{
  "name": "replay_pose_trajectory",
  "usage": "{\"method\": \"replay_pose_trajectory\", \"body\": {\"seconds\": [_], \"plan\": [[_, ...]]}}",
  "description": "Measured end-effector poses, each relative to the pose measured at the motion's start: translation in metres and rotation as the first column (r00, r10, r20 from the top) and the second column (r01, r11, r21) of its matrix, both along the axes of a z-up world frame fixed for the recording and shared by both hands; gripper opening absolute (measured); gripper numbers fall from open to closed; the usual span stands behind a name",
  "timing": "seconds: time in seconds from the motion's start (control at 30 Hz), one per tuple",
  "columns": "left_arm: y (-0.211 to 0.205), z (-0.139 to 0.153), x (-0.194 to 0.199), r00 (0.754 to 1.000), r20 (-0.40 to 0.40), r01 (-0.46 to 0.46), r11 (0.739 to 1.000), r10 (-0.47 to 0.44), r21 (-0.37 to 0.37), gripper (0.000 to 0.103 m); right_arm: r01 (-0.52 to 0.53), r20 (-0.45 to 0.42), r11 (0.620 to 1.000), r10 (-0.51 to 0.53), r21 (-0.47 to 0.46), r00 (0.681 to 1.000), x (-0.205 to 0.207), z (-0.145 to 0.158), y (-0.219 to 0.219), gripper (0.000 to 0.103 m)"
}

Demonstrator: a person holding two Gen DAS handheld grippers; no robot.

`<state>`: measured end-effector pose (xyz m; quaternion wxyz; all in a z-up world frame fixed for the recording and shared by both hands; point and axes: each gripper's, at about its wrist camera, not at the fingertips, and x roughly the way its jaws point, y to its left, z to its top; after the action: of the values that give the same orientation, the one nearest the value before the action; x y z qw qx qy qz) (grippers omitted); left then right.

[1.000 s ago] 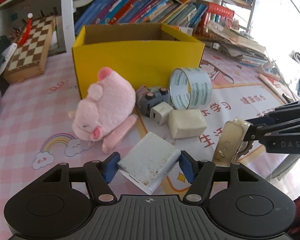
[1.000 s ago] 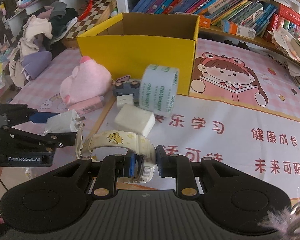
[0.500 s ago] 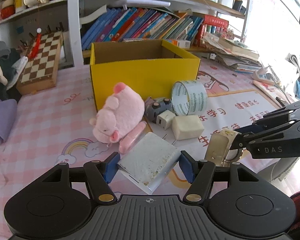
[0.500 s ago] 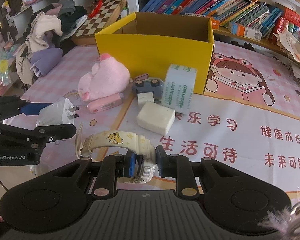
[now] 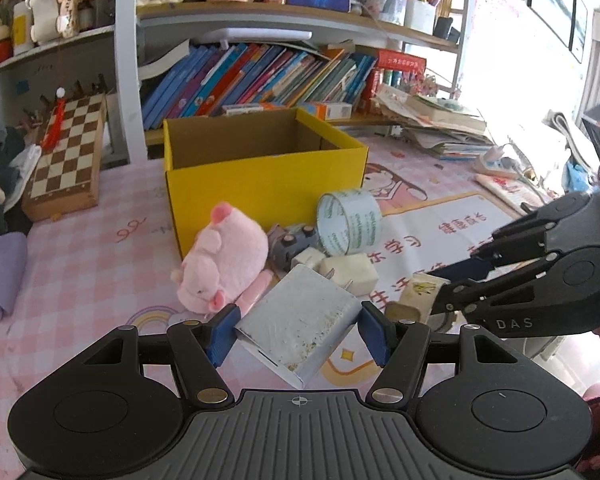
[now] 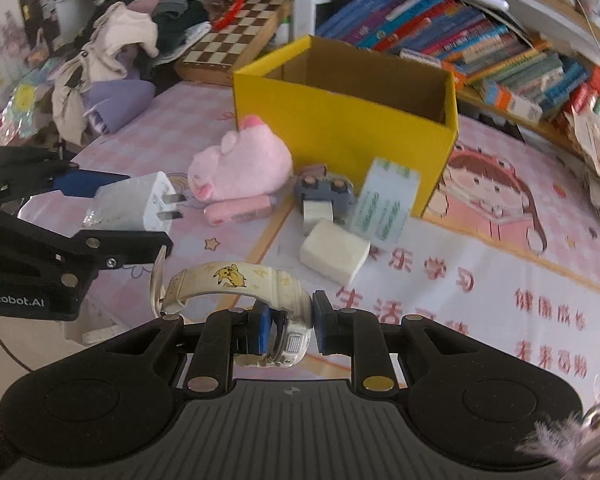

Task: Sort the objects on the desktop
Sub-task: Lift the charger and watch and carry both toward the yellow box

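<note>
We hold the charger point(image 5: 298, 322) clamped in our left claw point(image 5: 298, 330) and the watch point(image 6: 236, 286) in our right claw point(image 6: 288, 330), both short of the box point(image 5: 266, 184); the watch, pinched only at its case, may twist loose

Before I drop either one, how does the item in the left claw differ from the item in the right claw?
The charger plug in the left claw is a boxy white block with two metal prongs; the watch in the right claw is a curved cream strap with a cartoon print. The plug fills its claw's wide gap, while the watch is pinched narrowly at its case. Both are held above the mat, outside the yellow box.
</note>
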<state>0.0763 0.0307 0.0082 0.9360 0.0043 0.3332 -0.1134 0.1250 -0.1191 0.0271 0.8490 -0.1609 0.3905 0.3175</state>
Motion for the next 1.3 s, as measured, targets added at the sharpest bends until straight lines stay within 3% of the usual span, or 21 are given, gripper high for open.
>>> {"method": "replay_pose_trajectory", "body": {"seconds": [0.33, 0.63, 1.1, 1.3], "plan": [[-0.001, 0.016, 0.031, 0.999, 0.036, -0.025, 1.0, 0.025, 0.006, 0.064, -0.062, 0.072, 0.998, 0.061, 0.017, 0.996, 0.036, 0.022, 0.001, 0.02], [-0.01, 0.042, 0.077, 0.994, 0.101, -0.037, 0.999, 0.033, 0.039, 0.064, -0.098, 0.167, 0.995, 0.091, 0.031, 0.982, 0.094, 0.053, -0.004, 0.02], [-0.015, 0.07, 0.154, 0.985, 0.161, -0.074, 0.991, 0.056, 0.112, 0.064, -0.195, 0.302, 0.98, 0.176, 0.035, 0.937, 0.185, 0.086, 0.011, 0.02], [-0.011, 0.065, 0.197, 0.989, 0.13, -0.09, 0.983, 0.069, 0.162, 0.064, -0.256, 0.322, 0.966, 0.251, -0.029, 0.913, 0.225, 0.082, 0.03, 0.02]]}}
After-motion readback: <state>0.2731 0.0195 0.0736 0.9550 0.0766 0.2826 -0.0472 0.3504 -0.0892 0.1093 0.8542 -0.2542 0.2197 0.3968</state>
